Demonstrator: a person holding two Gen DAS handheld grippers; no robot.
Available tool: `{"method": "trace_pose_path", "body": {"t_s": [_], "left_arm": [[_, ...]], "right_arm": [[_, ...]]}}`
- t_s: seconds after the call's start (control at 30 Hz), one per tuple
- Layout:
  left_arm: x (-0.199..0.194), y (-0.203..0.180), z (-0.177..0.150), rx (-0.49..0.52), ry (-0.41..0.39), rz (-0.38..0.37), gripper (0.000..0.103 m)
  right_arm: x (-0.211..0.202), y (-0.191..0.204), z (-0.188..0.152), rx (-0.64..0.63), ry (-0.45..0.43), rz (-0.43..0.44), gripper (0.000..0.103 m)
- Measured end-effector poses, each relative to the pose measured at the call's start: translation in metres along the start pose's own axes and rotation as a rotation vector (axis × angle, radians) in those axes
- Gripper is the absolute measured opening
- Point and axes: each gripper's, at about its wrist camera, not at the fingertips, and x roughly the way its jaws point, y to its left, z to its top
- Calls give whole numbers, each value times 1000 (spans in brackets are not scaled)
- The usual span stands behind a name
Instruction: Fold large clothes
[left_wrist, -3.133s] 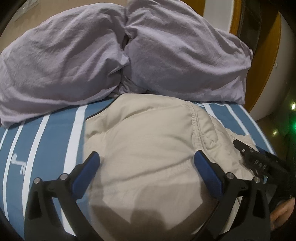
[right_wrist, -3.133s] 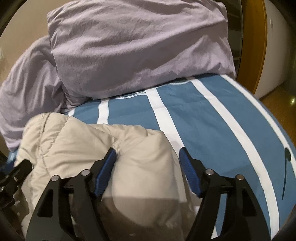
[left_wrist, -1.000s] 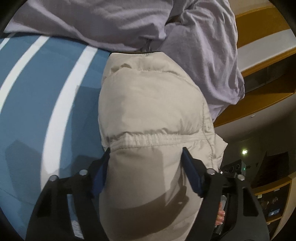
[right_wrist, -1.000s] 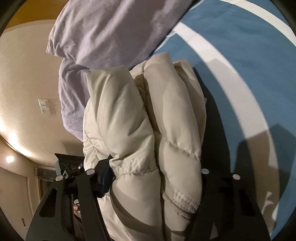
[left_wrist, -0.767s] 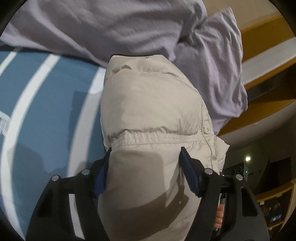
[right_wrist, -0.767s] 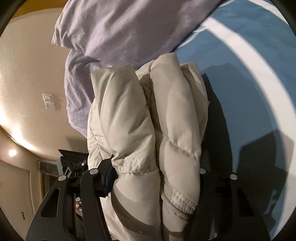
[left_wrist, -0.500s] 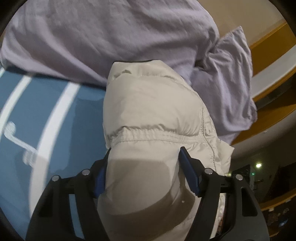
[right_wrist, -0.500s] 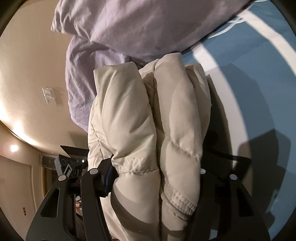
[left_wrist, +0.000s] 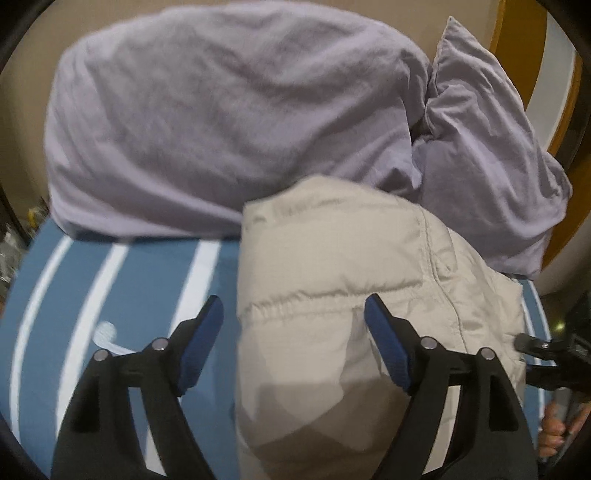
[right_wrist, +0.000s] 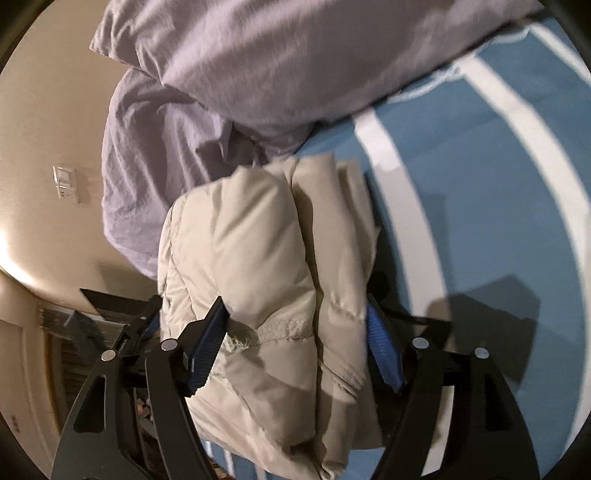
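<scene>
The folded beige jacket (right_wrist: 266, 295) is clamped between the blue pads of the right hand-held gripper (right_wrist: 295, 332). The fingers of the left hand-held gripper (left_wrist: 293, 332) are spread apart: the left pad is seen clear of the jacket (left_wrist: 332, 295), the right pad against it. The bundle lies on the blue-and-white striped bed (left_wrist: 110, 295). Beyond it, lilac pillows (left_wrist: 221, 110) are piled, touching its far end.

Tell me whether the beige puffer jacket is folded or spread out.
Folded. The right wrist view shows the beige puffer jacket as a compact bundle of stacked padded layers, not flat on the striped blue bedsheet.
</scene>
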Motion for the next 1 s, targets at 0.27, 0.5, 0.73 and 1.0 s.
{"method": "trace_pose_path", "body": {"t_s": [0.27,0.5,0.73,1.0], "left_arm": [[-8,-13,4,52,-72,73,87],[1,-31,10,106,-93,105,90],[19,-39,9,139,-73,121,92],[35,-33,2,102,-46,62,100]], "right_arm": [[-23,40,16,-143,-224,-209,73],[-4,105,9,-434,-377,-327,72],[34,128,-2,-645,-365,-415,65],[56,102,-7,-659,-328,-448,65]]}}
